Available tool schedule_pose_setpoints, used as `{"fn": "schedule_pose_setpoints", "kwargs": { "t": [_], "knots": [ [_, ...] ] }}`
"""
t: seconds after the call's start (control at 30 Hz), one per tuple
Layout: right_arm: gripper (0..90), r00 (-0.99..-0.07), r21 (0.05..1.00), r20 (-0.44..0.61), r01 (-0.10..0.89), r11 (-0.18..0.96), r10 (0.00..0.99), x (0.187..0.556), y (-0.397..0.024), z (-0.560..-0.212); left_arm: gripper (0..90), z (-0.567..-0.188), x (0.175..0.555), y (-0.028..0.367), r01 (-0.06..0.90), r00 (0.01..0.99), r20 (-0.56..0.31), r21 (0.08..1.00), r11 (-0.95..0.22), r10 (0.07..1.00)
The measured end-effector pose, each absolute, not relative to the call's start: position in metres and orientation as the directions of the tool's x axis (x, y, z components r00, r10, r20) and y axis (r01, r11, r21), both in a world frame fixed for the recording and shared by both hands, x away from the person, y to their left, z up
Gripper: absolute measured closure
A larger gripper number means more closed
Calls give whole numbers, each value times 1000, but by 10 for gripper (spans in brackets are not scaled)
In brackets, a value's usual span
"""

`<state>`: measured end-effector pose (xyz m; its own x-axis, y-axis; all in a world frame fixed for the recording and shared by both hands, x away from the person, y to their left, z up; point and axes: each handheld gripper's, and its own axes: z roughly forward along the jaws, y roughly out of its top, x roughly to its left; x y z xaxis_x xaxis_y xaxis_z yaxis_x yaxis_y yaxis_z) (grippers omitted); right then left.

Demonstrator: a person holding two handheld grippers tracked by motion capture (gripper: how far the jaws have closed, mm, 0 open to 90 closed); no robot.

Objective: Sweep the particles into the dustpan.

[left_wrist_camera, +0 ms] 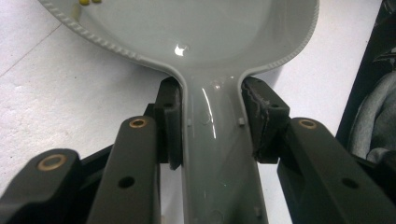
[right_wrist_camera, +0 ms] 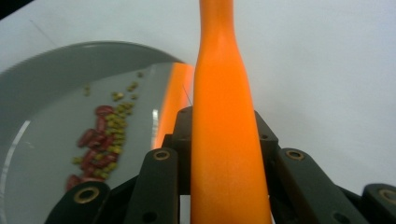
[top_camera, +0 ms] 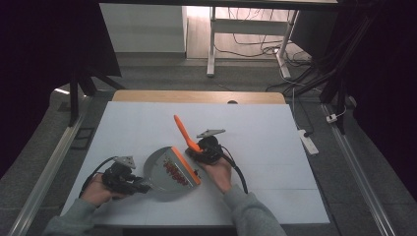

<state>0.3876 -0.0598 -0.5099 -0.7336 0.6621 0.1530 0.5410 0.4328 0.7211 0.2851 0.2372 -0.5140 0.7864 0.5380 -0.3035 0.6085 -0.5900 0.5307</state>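
While the person leans in from the near edge of the white table (top_camera: 255, 123), both forearms rest low and each hand works a gripper. Closest on their left, the left gripper (top_camera: 129, 181) is clenched on the grey handle of a dustpan (top_camera: 164, 169); in the left gripper view the pads (left_wrist_camera: 172, 122) press both sides of that handle just below where the pan widens. A little farther in, the right gripper (top_camera: 205, 149) is clamped around the orange handle of a small brush (top_camera: 184, 132), which rises steeply away from the hand, its head down at the pan's orange lip (top_camera: 189, 167). Inside the pan lies a scatter of red and greenish beans (right_wrist_camera: 100, 140), gathered near that lip.

It looks like the sweeping-in stage, nearly finished. To do it well, I'd say keep the lip flat against the table so nothing slips under, draw the brush in short strokes toward the pan's back, and tilt the pan rearward before lifting so the beans roll away from the open edge. Beyond the table stand desk legs and loose cables (top_camera: 255, 46).
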Motion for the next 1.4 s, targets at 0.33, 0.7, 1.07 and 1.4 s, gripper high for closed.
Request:
{"fn": "schedule_pose_setpoints", "kwargs": {
  "t": [0.33, 0.7, 1.07, 1.4],
  "knots": [
    [708, -796, 744, 244, 520, 420, 555, 359, -17, -504, 614, -514, 286, 237, 608, 787, -302, 530, -591, 538],
    [708, -774, 767, 153, 485, 419, 614, 367, -68, -478, 614, -514, 284, 238, 610, 786, -304, 528, -591, 539],
    [708, -723, 710, 131, 546, 445, 678, 361, -92, -507, 613, -512, 277, 234, 608, 789, -296, 505, -613, 539],
    [708, -778, 737, 236, 534, 415, 582, 338, -50, -503, 614, -513, 277, 234, 608, 789, -299, 506, -611, 537]
  ]
}}
